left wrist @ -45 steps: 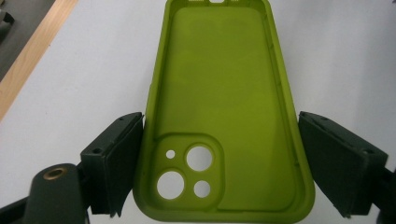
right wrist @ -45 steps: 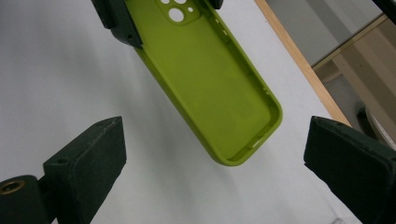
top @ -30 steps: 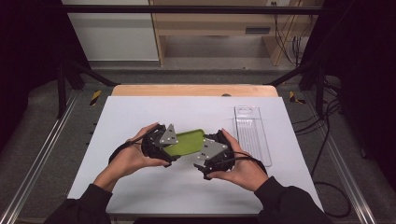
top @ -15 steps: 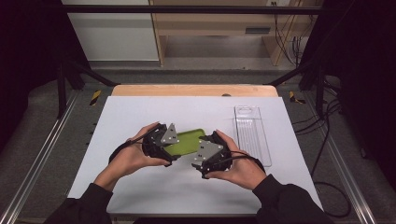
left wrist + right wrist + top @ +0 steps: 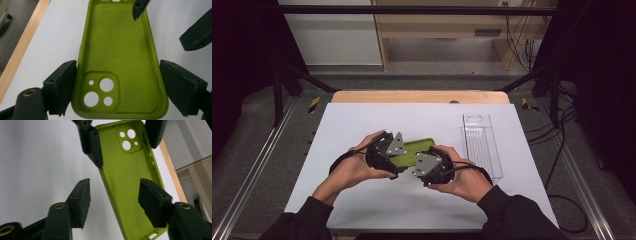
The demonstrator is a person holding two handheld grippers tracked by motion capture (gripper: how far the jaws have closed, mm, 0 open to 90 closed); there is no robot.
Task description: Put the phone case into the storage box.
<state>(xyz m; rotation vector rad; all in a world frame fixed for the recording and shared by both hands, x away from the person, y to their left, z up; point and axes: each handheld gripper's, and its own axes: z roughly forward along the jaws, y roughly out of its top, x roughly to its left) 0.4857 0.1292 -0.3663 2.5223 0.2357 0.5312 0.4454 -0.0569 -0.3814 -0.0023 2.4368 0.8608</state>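
Observation:
A lime-green phone case [image 5: 416, 149] is held inner side up just above the white table [image 5: 362, 125]. My left gripper [image 5: 120, 87] is shut on its camera-hole end, one pad on each long edge. My right gripper [image 5: 116, 200] straddles the other end, and its jaws have just been closing with the case [image 5: 125, 182] between them. Its left pad [image 5: 81, 200] still stands clear of the case's edge, while the right pad [image 5: 151, 201] overlaps the other edge. In the high view the left gripper [image 5: 398, 156] and the right gripper [image 5: 421, 164] face each other across the case.
A clear plastic tray [image 5: 482, 145] lies lengthwise on the table to the right of the hands. A wooden strip [image 5: 422, 96] runs along the table's far edge. Metal rails [image 5: 257, 165] flank both sides.
The right gripper's jaws have narrowed around the case's end, and the right hand has edged slightly towards the left hand. The left gripper and the case have stayed put.

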